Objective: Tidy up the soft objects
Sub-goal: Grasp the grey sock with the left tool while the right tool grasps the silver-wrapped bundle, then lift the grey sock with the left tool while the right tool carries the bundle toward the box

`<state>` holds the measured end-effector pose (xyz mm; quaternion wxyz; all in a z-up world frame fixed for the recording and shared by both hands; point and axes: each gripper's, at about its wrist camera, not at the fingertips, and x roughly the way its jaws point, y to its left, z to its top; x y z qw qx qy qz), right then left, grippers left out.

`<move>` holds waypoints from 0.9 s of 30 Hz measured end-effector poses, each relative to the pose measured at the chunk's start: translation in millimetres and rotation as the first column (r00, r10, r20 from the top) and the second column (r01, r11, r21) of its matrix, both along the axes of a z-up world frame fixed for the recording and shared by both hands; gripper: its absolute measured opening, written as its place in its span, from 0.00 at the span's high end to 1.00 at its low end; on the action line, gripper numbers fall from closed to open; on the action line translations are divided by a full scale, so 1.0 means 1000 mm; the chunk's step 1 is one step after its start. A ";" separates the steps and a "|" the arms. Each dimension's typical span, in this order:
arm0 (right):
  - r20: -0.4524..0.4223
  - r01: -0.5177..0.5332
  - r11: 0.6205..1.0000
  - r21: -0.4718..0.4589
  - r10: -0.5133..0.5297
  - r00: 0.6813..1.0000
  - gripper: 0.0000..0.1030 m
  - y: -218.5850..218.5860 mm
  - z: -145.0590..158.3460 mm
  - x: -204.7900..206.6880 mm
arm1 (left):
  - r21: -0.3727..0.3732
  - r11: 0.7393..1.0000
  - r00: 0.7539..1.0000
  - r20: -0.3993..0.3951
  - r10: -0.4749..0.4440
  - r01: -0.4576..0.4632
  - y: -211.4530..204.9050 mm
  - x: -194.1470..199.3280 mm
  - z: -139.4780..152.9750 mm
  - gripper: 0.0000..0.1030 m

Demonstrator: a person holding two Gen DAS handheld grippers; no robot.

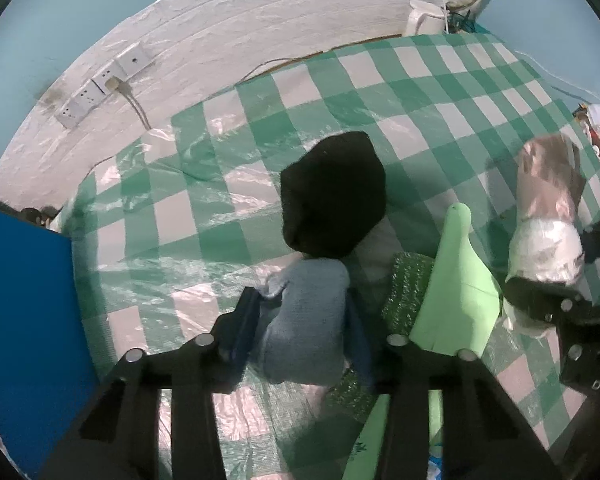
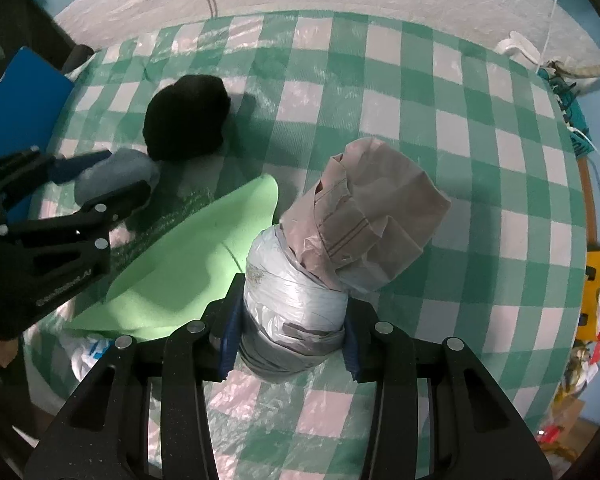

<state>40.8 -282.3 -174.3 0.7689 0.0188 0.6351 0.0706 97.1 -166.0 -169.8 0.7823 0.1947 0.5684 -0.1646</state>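
Observation:
My left gripper (image 1: pixel 300 316) is shut on a light blue soft roll (image 1: pixel 304 320), low over the green-checked table (image 1: pixel 228 208); it also shows in the right wrist view (image 2: pixel 116 176). A black soft bundle (image 1: pixel 334 196) lies just beyond it, also seen in the right wrist view (image 2: pixel 186 118). My right gripper (image 2: pixel 290 320) is shut on a grey plastic-wrapped bundle (image 2: pixel 296 304) with beige cloth (image 2: pixel 376 216) sticking out of its top; it shows at the right of the left wrist view (image 1: pixel 544 220). A light green foam sheet (image 1: pixel 456 280) and a green sparkly pad (image 1: pixel 406 288) lie between the grippers.
A blue board (image 1: pixel 24 320) stands at the table's left edge. A white kettle (image 1: pixel 424 18) sits at the far right corner by cables. Wall sockets (image 1: pixel 100 84) with a plugged cord are behind the table. Clutter (image 2: pixel 596 292) lies off the right edge.

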 end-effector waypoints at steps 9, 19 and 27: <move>0.024 -0.022 1.000 -0.002 0.022 0.999 0.60 0.002 0.016 0.012 | -0.015 1.000 1.000 0.003 -0.005 0.005 0.006 -0.007 0.005 0.78; 0.060 -0.043 0.999 -0.004 0.043 0.997 0.60 0.012 0.030 0.006 | -0.022 1.000 0.999 0.042 0.021 -0.020 0.022 -0.017 0.021 0.79; 0.094 -0.059 0.998 -0.005 0.060 0.994 0.60 0.018 0.044 -0.002 | -0.028 0.999 0.996 0.082 0.026 -0.024 0.029 -0.030 0.036 0.79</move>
